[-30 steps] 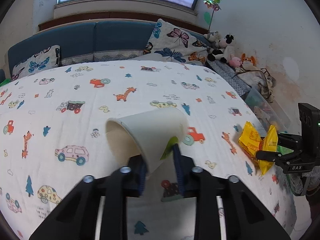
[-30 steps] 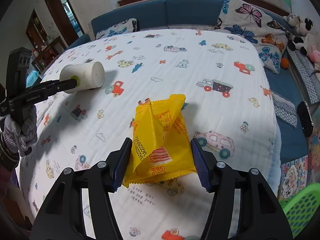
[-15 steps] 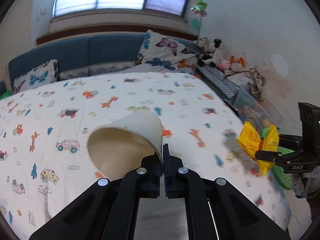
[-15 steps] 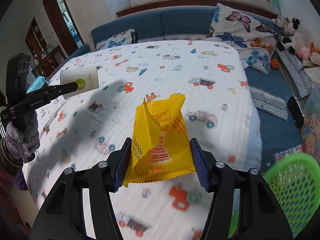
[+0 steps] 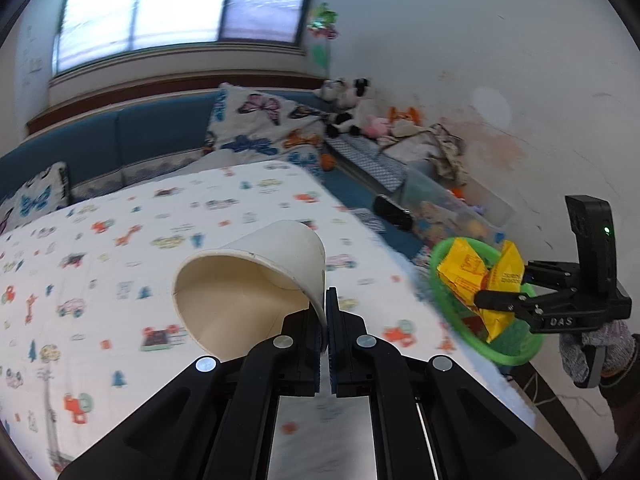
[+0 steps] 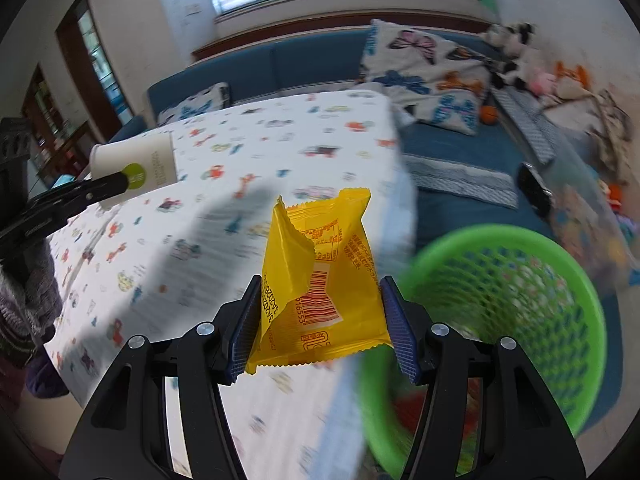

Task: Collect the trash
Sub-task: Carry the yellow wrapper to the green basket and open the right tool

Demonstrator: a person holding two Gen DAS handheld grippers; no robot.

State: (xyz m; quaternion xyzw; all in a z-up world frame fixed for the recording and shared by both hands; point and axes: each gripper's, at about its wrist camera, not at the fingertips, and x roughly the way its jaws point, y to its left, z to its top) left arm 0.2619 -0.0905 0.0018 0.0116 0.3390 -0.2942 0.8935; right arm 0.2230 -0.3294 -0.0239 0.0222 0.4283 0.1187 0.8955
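While both hands carry their loads off the white cartoon-print bedspread, the move to come turns on where the round green plastic mesh basket lies from each pair of tongs. The right gripper is clamped across the width of a crinkled yellow snack wrapper, which stands upright between its blue pads with its long axis pointing away from the tongs. The basket sits just ahead and to the right of these tongs, beyond the bedspread's edge, its open mouth facing up. In the left wrist view the wrapper hangs over the basket's rim, so the right hand is judged the nearer of the 2 and likely to drop first.

The left gripper is closed tight on the wall of a white paper cup, pinching it flat at the rim; the cup's mouth tilts back toward the camera. From these tongs the basket lies well off to the right, past the right gripper.
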